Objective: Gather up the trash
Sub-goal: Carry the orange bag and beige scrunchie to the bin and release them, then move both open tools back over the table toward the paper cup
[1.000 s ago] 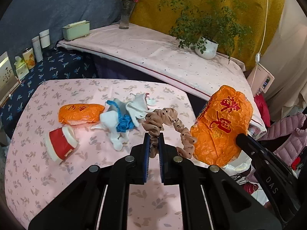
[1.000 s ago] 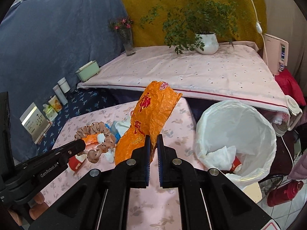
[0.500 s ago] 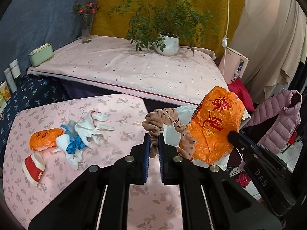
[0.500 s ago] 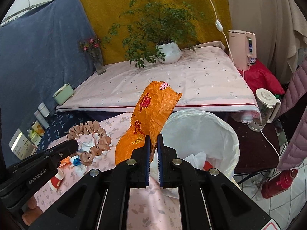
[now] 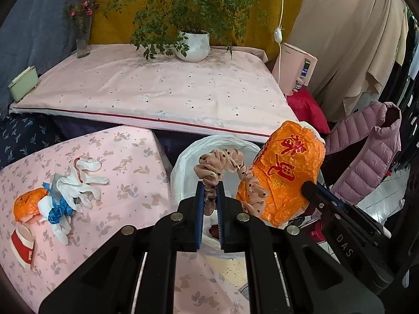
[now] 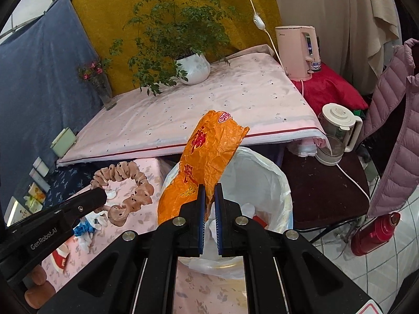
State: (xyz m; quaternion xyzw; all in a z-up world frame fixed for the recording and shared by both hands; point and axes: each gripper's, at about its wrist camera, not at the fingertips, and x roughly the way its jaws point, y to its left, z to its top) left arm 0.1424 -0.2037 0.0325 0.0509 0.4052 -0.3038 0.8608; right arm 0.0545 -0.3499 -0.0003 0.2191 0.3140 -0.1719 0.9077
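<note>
The left tongs (image 5: 209, 201) are clamped on a soft spotted scrunchie (image 5: 222, 162), which hangs limp above the white bin bag (image 5: 183, 164). The right tongs (image 6: 208, 204) pinch a crinkled orange wrapper (image 6: 207, 154) by its lower edge (light, probably slippery, best gripped on a fold) over the same bag. Farther left, gloves (image 5: 78, 185), another orange wrapper (image 5: 27, 201) and a red cup (image 5: 22, 243) lie on the table (image 5: 125, 157).

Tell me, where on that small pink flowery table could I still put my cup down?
The flowery table is bare along its far edge, behind the white gloves, and on the strip between the gloves and the white-lined trash bin. Its left side is crowded: gloves, blue scrap, orange wrapper and red-and-white cup lie close together.
</note>
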